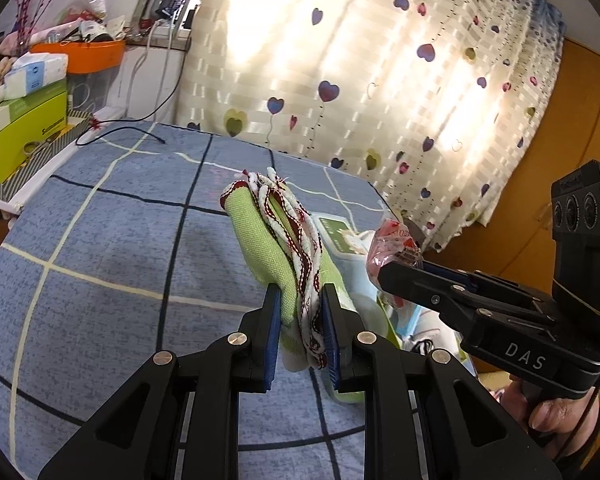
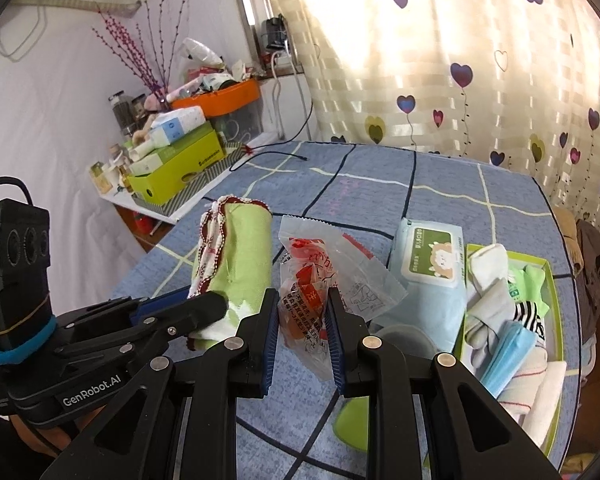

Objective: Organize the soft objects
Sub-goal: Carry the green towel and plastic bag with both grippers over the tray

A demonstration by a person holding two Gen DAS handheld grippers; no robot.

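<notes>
Nearest the left wrist lens, the left gripper (image 1: 300,300) pinches one folded green cloth (image 1: 268,240) with a red-and-white scalloped edge; the blue pads press on its lower end, and its long axis runs away from the fingers toward twelve o'clock, held clear above the bed (image 1: 112,248). In the right wrist view, the right gripper (image 2: 303,308) pinches one crinkled clear packet with red print (image 2: 320,276), which stands up between the pads and fans out toward one o'clock.

The relation that matters is the green tray (image 2: 556,292): in the right wrist view it lies at three o'clock from the right fingers, on the bed, already holding several rolled socks and small cloths, too bunched to count. One wet-wipes pack (image 2: 428,252) lies between packet and tray, at two o'clock. The right gripper is the nearer to the tray; the left, at nine o'clock of the right, is the farther, with the right gripper between its cloth and the tray.
</notes>
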